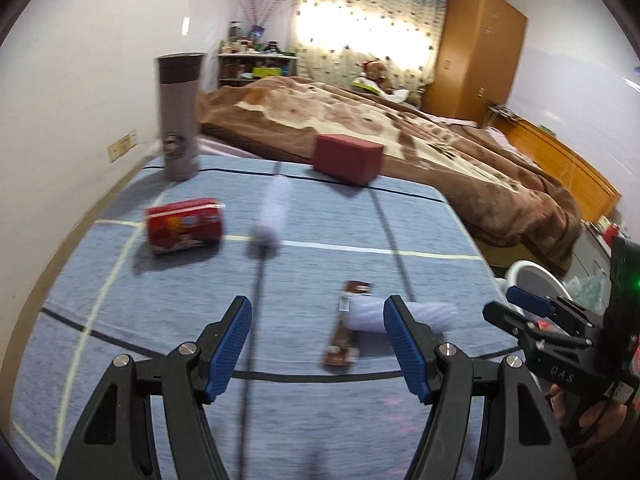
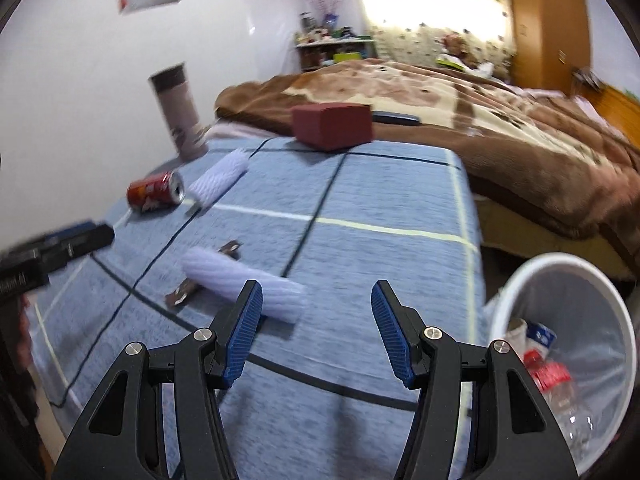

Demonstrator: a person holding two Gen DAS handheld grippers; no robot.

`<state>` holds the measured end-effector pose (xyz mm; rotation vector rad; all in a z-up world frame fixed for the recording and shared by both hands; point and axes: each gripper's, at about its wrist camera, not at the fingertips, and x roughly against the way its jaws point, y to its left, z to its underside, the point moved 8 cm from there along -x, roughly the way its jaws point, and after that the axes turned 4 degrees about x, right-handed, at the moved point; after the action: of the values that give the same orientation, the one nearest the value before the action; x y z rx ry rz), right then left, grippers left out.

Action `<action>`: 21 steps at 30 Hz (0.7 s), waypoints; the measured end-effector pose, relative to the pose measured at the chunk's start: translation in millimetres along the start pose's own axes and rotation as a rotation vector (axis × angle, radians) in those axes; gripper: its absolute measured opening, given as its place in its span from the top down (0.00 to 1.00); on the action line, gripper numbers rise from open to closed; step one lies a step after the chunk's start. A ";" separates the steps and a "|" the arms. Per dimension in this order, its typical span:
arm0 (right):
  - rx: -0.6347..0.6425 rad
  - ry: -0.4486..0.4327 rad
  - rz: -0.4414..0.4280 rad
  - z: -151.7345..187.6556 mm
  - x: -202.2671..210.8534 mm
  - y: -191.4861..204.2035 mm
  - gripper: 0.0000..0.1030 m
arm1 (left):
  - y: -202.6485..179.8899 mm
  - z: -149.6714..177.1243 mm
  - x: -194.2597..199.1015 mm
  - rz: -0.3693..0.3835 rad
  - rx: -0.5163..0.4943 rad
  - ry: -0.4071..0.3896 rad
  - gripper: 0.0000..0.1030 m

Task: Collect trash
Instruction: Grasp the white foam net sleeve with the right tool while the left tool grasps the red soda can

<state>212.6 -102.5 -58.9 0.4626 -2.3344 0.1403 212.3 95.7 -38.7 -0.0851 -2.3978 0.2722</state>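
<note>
Both grippers, left gripper (image 1: 318,344) and right gripper (image 2: 316,330), hover spread and empty beside the foam sleeve (image 2: 240,284), which could roll off if nudged.

The right gripper (image 2: 317,330) hangs over a blue checked cloth (image 2: 360,208), its blue-padded jaws apart with nothing between them. Just beyond its left finger lies a pale foam sleeve (image 2: 240,284), resting across a brown wrapper (image 2: 184,294). Farther back, a second foam sleeve (image 2: 218,176) lies beside a red can (image 2: 154,192) on its side, and a grey flask (image 2: 180,118) stands upright near the wall. A dark red box (image 2: 332,124) sits at the cloth's far edge, against a brown blanket (image 2: 500,108). At lower right, a white bin (image 2: 520,280) holds a plastic bottle (image 2: 560,392). The left gripper (image 2: 72,240) shows blurred at the left edge.
</note>
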 end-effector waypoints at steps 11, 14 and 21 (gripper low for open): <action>0.168 0.030 -0.051 -5.3 -17.5 41.0 0.43 | 70.3 -9.6 -6.0 -0.072 0.059 0.009 0.31; 0.194 0.060 -0.055 -2.8 -24.8 48.4 0.43 | 83.5 -14.8 -12.0 -0.094 0.048 0.014 0.31; 0.283 0.101 -0.003 -4.2 -41.9 57.6 0.43 | 111.2 -32.1 -33.6 -0.137 0.016 0.041 0.31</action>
<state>221.8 -36.0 -82.9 0.5830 -2.2228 0.4856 257.2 205.1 -61.7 0.0800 -2.3477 0.2232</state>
